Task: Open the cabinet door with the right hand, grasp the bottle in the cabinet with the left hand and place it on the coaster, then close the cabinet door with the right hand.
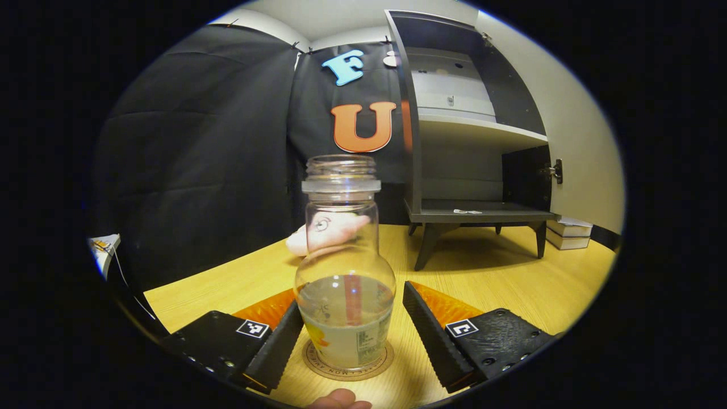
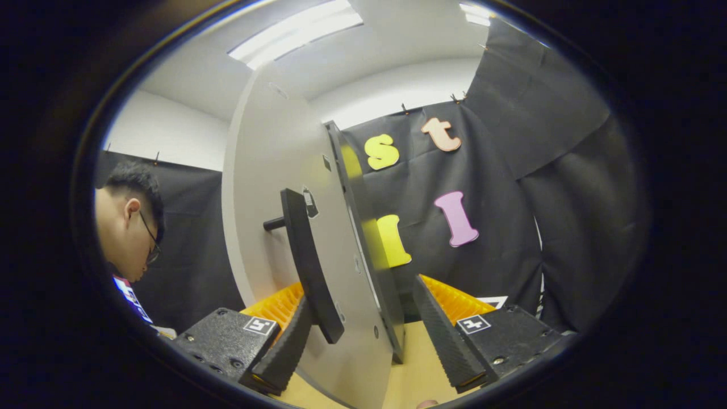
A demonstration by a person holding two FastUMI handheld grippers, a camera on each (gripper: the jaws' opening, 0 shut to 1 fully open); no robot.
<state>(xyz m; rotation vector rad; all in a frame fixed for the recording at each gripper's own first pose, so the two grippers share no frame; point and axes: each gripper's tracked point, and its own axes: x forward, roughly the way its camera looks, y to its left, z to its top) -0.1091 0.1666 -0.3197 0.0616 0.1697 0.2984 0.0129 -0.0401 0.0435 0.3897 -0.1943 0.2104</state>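
In the left gripper view we see the clear glass bottle standing upright at lower centre of the frame on the round cork coaster, which lies on the yellow wooden table. The bottle has no cap and a little liquid sits in its rounded base. Our left tongs stand wide apart on either side of it; the left finger seems to be at the glass and the right finger stands clear of it. At the right of the frame the dark cabinet stands on the table with its front open and its shelves bare. A pale soft toy lies behind the bottle.

In the right gripper view our right tongs are spread open around the edge of the pale cabinet door, which runs up the middle of the frame. The dark curved door handle sits just above the left finger. We cannot tell whether either finger touches the door. A person shows at the left edge.
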